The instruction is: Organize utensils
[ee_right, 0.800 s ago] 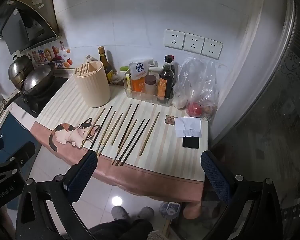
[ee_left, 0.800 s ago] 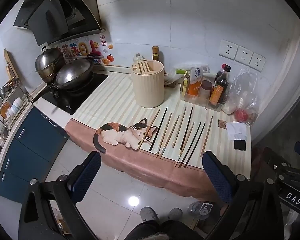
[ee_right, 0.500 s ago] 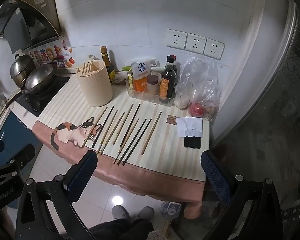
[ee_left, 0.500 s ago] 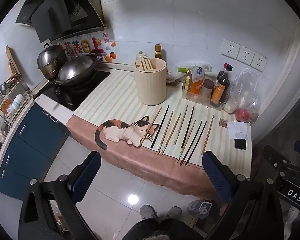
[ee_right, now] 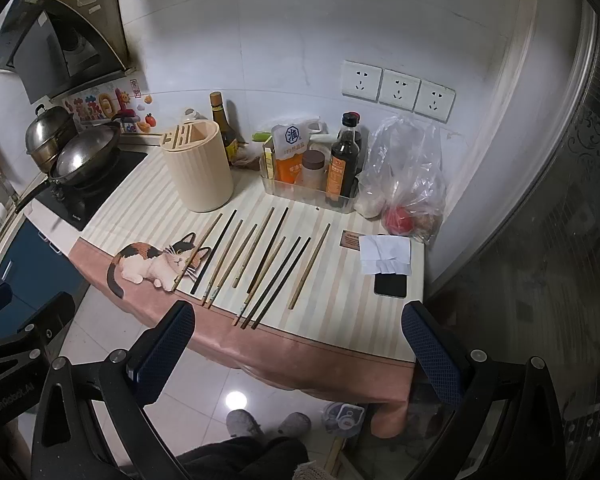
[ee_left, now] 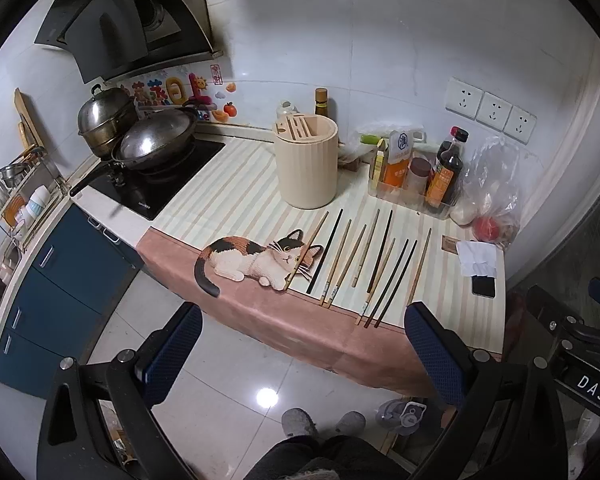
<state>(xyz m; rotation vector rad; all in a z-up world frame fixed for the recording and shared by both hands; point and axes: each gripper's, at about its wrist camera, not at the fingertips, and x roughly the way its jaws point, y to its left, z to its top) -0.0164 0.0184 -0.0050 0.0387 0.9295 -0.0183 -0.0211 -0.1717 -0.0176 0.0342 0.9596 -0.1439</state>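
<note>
Several wooden and dark chopsticks (ee_left: 360,260) lie side by side on the striped counter mat; they also show in the right wrist view (ee_right: 256,258). A cream cylindrical utensil holder (ee_left: 306,166) with a slotted top stands behind them, also seen in the right wrist view (ee_right: 199,168). My left gripper (ee_left: 304,354) is open and empty, held above the floor in front of the counter. My right gripper (ee_right: 298,354) is open and empty, also short of the counter's front edge.
A wok (ee_left: 154,140) and steel pot (ee_left: 106,118) sit on the hob at left. A clear tray of sauce bottles (ee_left: 420,178), a plastic bag (ee_left: 492,200), a paper (ee_left: 476,256) and a phone (ee_left: 483,286) are at right. Blue cabinets (ee_left: 60,280) stand left.
Both grippers have drifted a little closer to the counter, so the chopsticks and holder sit slightly lower and larger in view. Both stay open and empty.
</note>
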